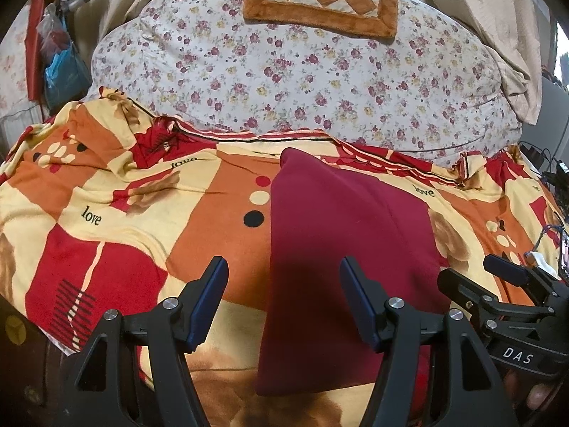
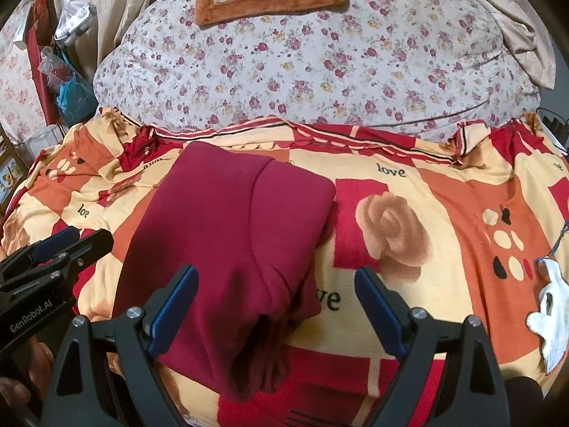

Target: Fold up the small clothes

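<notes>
Red cloth: a dark red cloth [image 1: 341, 249] lies folded on the bed; it is a long shape that runs away from the cameras; in the right wrist view [image 2: 227, 249] its far end is folded over, and loose folds bunch up at its near right edge.

Left gripper: the left gripper [image 1: 284, 299] has its fingers spread wide; nothing is between the blue pads; it grips nothing; it hangs above the bed and tips down toward it.

Cloth and left fingers: the long left edge of the red cloth runs through the gap between the two fingers; the right finger [image 1: 359, 302] is over the cloth; the left finger [image 1: 209, 299] is over the bare blanket, beside the cloth; I cannot tell if a tip touches.

Right gripper: the right gripper [image 2: 277, 313] also has its fingers spread wide; it grips nothing.

Cloth and right fingers: the near right part of the cloth, with the bunched folds, shows in the gap; the left finger [image 2: 174, 309] is over the cloth; the right finger [image 2: 380, 313] is over the blanket, apart from the cloth.

Blanket: a blanket [image 1: 117, 213] in orange, red and cream with the word "love" lies under the cloth.

Behind: a big flowery pillow [image 1: 302, 78] lies past the blanket; a brown checked mat [image 1: 320, 0] rests on top of it.

White thing: a small white cloth shape [image 2: 551, 313] lies at the right edge of the blanket, well apart from the red cloth.
</notes>
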A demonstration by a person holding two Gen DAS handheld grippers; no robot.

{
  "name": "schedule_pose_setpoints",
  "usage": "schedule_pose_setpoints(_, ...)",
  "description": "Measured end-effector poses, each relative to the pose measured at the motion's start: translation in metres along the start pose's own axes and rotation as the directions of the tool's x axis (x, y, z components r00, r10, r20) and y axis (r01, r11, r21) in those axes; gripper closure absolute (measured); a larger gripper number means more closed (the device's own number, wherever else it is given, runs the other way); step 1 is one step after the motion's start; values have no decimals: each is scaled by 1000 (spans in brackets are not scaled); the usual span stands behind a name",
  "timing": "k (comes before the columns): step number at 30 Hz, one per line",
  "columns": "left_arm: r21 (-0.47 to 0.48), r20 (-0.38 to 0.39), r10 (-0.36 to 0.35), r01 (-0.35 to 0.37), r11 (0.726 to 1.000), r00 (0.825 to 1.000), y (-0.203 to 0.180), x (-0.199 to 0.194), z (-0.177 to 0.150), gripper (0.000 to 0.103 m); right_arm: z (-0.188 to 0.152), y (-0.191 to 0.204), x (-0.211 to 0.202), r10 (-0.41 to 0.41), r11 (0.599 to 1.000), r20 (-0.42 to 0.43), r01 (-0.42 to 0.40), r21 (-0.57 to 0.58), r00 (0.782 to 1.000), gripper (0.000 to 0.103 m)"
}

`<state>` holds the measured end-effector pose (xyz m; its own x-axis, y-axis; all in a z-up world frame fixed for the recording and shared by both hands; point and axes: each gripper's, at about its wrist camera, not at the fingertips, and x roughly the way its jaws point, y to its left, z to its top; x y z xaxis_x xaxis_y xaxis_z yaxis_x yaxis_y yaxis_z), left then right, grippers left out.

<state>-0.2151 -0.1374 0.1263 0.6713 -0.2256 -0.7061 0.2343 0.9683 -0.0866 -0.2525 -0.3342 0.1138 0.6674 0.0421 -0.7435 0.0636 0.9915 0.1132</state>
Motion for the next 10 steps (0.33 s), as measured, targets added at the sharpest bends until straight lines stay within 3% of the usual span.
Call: schedule_pose_setpoints(10, 1, 50, -15, 14, 1000, 999, 8, 3, 2, 58, 1, -3, 8, 5, 1000, -18, -5, 1, 1000, 11)
